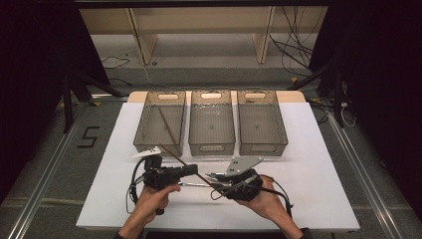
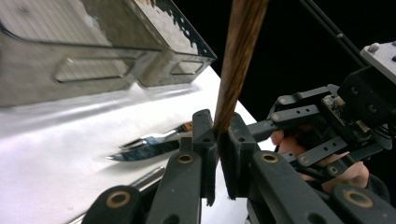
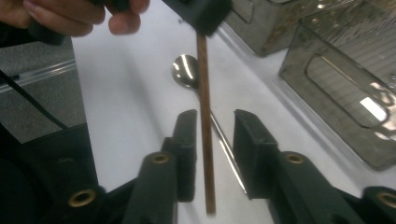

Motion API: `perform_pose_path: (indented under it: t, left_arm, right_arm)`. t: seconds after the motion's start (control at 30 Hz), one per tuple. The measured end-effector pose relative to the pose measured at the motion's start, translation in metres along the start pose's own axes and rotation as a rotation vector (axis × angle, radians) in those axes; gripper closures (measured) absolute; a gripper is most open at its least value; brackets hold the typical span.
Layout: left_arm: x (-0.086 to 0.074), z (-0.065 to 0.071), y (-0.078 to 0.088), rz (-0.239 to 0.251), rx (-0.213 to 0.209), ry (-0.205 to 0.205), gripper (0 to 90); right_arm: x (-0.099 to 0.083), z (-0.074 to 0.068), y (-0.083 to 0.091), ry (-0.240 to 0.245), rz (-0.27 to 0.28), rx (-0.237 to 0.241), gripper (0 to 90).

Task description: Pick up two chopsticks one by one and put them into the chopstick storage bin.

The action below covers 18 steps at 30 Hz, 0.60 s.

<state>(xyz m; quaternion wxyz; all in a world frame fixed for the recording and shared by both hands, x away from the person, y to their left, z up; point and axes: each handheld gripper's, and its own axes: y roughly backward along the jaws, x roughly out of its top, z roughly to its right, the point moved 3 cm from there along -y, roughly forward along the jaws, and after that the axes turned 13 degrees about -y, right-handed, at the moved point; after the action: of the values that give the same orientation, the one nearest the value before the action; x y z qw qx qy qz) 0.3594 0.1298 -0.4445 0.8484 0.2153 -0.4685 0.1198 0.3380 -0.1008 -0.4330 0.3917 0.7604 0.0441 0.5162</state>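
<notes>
High view: white table [image 1: 318,149] bearing three clear grey bins in a row at its far side, namely left bin [image 1: 160,122], middle bin [image 1: 212,122] and right bin [image 1: 262,122]. One brown chopstick [image 1: 169,127] lies inside the left bin, long axis running from far-left to near-right. A second brown chopstick [image 1: 186,165] sits in front of the bins, long axis diagonal, far end near the left bin's front wall, near end by the right gripper [image 1: 219,181]. Left gripper [image 1: 191,170], held in the left hand [image 1: 154,196], is clamped on this stick about midway. A metal spoon [image 1: 196,185] lies on the table between the two grippers. Right hand [image 1: 266,199] holds the right gripper near the table's near edge. Left gripper view: jaws pressed together on the chopstick [image 2: 236,60], which rises steeply out of them toward the top of frame; spoon [image 2: 149,145] on the table just beyond; two bin fronts [image 2: 88,70] farther off. Right gripper view: jaws spread apart, chopstick [image 3: 204,121] running lengthwise between them without touching either, its far end gripped by the left gripper's jaws at top; spoon bowl [image 3: 186,70] beyond, handle passing under the stick.
</notes>
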Motion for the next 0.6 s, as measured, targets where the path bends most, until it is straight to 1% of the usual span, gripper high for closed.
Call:
perform_pose_path:
  t: [0.1,0.17,0.23,0.27,0.37,0.43,0.5,0.6]
  left_arm:
    - [0.007,-0.004,0.008,-0.007,0.023,-0.019,84.5]
    - [0.012,-0.007,0.014,-0.008,0.037,-0.025,84.5]
    - [0.019,-0.01,0.02,-0.015,0.045,-0.038,84.5]
    - [0.022,-0.012,0.024,-0.016,0.052,-0.041,84.5]
    - [0.032,-0.019,0.034,-0.004,0.067,-0.041,84.5]
    - [0.039,-0.025,0.041,0.001,0.086,-0.046,84.4]
    - [0.047,-0.03,0.048,0.004,0.101,-0.044,84.4]
    - [0.063,-0.038,0.058,0.007,0.132,-0.056,84.4]
  right_arm:
    - [-0.001,0.005,0.005,-0.019,0.003,-0.008,58.1]
    - [-0.002,0.008,0.006,-0.025,0.003,-0.01,53.3]
    - [-0.005,0.01,0.004,-0.04,-0.007,0.002,47.6]
    - [-0.007,0.01,0.003,-0.039,-0.019,0.001,45.2]
    - [-0.009,0.011,-0.001,-0.048,-0.032,0.007,39.8]
    - [-0.01,0.012,-0.002,-0.055,-0.036,0.012,35.8]
    - [-0.011,0.012,-0.002,-0.064,-0.033,0.023,33.1]
    - [-0.014,0.014,-0.001,-0.081,-0.029,0.034,29.0]
